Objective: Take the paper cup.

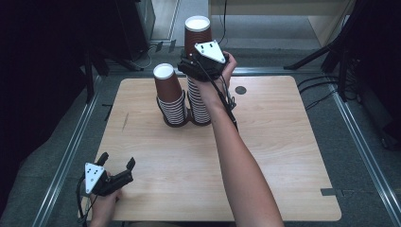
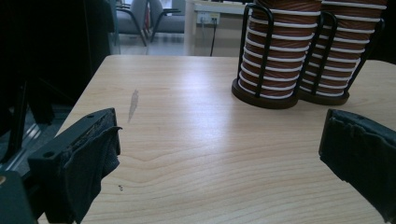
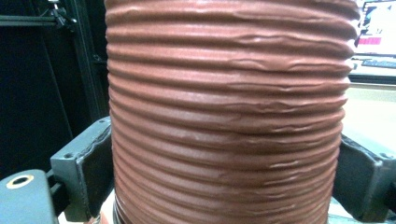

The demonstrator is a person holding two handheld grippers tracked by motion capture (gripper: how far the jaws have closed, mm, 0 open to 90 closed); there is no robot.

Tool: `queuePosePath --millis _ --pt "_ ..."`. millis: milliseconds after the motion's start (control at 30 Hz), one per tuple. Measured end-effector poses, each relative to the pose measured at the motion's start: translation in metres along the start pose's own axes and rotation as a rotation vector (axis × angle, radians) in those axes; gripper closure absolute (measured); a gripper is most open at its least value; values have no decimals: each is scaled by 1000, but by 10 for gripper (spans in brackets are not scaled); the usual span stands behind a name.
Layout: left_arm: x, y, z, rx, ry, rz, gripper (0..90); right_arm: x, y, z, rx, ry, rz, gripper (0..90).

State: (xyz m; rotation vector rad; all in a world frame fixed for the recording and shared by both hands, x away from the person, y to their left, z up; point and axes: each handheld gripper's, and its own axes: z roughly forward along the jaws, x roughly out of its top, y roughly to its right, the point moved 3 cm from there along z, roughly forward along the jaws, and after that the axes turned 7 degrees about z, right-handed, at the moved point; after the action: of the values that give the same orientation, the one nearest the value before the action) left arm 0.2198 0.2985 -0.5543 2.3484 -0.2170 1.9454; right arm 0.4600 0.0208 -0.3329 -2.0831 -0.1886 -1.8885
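- Two stacks of brown ribbed paper cups standing side by side in a black wire holder [image 1: 176, 122] at the far middle of the wooden table [image 1: 283, 156].
- Left, shorter stack [image 1: 169, 92] topped by one cup with white inside; right, taller stack [image 1: 197, 71] rising higher behind it.
- Right gripper [image 1: 191, 64] raised at the upper part of the taller stack, jaws on both sides of the top brown cup [image 3: 229, 112] and pressing its ribbed wall, as seen in the right gripper view.
- Left gripper [image 1: 116, 161] resting low at the near left corner of the table, well apart from the cups, jaws spread wide with nothing between them.
- In the left gripper view, holder base [image 2: 280, 100] and both stacks seen ahead, beyond bare table [image 2: 196, 149].
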Motion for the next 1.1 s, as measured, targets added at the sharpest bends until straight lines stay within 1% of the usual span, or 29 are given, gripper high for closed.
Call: queuePosePath --millis 567,733,867,1100 --pt "0 0 0 -2 -2 1 0 3 -1 1 -7 -15 4 95" --pt "0 0 0 -5 0 -3 0 6 -1 0 -6 5 4 104" --pt "0 -1 1 -5 0 -6 0 9 -2 0 -8 7 -1 111" --pt "0 -1 1 -5 1 -10 0 20 -4 -3 -14 34 -14 122"
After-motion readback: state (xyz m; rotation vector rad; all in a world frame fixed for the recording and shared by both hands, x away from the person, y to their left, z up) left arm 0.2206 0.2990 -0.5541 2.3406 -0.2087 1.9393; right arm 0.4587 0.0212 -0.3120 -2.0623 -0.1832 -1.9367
